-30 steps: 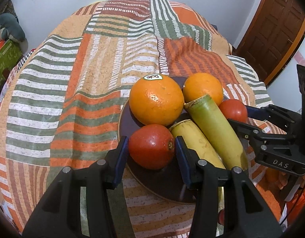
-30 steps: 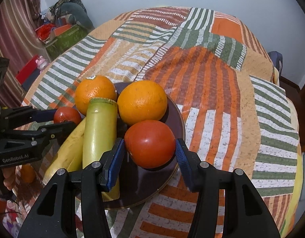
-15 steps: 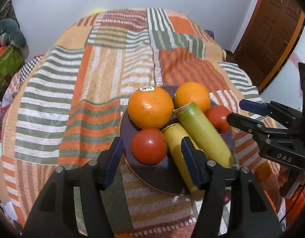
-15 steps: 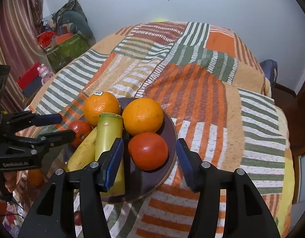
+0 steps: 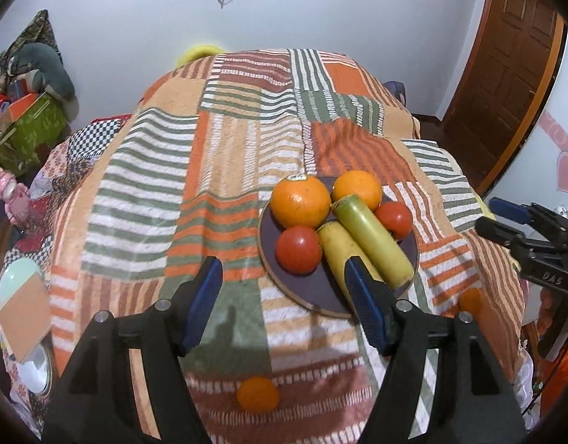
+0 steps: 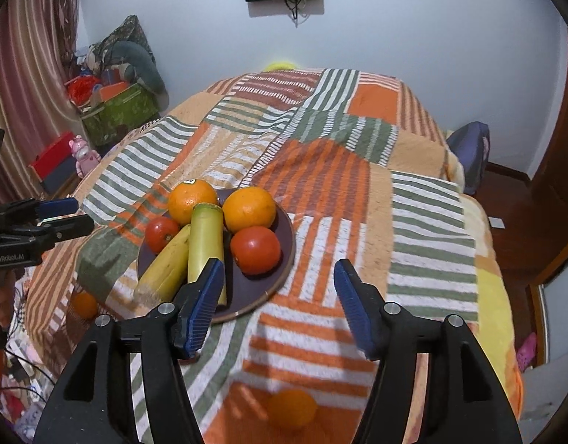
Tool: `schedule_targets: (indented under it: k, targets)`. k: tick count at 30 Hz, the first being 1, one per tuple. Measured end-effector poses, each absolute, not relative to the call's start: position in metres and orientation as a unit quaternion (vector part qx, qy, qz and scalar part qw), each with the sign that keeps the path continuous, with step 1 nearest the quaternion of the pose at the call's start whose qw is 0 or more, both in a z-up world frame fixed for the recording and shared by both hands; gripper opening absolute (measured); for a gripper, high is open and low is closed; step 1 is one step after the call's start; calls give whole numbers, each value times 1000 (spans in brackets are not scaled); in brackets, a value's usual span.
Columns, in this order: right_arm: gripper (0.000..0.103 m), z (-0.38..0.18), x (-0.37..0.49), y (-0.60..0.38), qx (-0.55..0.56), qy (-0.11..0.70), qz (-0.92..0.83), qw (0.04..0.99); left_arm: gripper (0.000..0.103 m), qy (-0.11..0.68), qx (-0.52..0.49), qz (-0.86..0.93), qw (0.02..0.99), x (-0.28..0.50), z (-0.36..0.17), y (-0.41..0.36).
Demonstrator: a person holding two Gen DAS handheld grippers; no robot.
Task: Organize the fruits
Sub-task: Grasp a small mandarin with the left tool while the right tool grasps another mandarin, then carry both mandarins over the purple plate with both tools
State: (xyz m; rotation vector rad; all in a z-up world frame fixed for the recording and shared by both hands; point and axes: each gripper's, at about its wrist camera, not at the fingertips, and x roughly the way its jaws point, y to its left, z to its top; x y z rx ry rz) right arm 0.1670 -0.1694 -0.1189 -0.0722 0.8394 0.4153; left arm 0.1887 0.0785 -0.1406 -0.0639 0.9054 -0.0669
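Observation:
A dark round plate (image 5: 310, 290) (image 6: 263, 288) on the striped blanket holds two oranges (image 5: 300, 205) (image 6: 249, 209), two tomatoes (image 5: 298, 248) (image 6: 256, 249) and two bananas (image 5: 372, 240) (image 6: 206, 244). My left gripper (image 5: 281, 263) hangs above and short of the plate's near left edge. Its jaws are opening and hold nothing. My right gripper (image 6: 278, 264) hovers the same way over the plate's near right edge, jaws opening and empty. Each gripper shows at the side of the other's view (image 5: 489, 214) (image 6: 80, 215).
Small loose oranges (image 5: 257, 394) (image 6: 293, 407) (image 6: 84, 305) lie on the blanket (image 5: 217, 155) near its front edge. A green box (image 6: 117, 111) and clutter stand on the floor to the left. A wooden door (image 5: 506, 85) is at the right.
Both grippers let go of the tomatoes they were closed around, opened wider, and drew back and up from the plate. The fruit stays on the plate.

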Motion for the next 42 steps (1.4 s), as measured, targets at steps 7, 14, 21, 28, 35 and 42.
schedule_targets:
  k: [7, 14, 21, 28, 35, 42]
  targets:
    - [66, -118, 137, -188, -16, 400, 190, 896, 70, 453, -36, -9, 891, 156, -149, 93]
    - [66, -147, 121, -201, -2, 438, 173, 882, 70, 483, -49, 2, 874, 138, -173, 99]
    - [66, -176, 110, -202, 1, 472, 163, 867, 70, 507, -58, 9, 860, 127, -202, 97]
    - [62, -191, 110, -199, -1, 487, 161, 858, 64, 518, -62, 9, 853, 129, -220, 96]
    - [44, -200, 115, -199, 9, 502, 167, 849, 39, 517, -56, 3, 854, 132, -227, 92]
    - [36, -200, 117, -199, 13, 500, 171, 849, 34, 515, -58, 1, 855, 132, -228, 94]
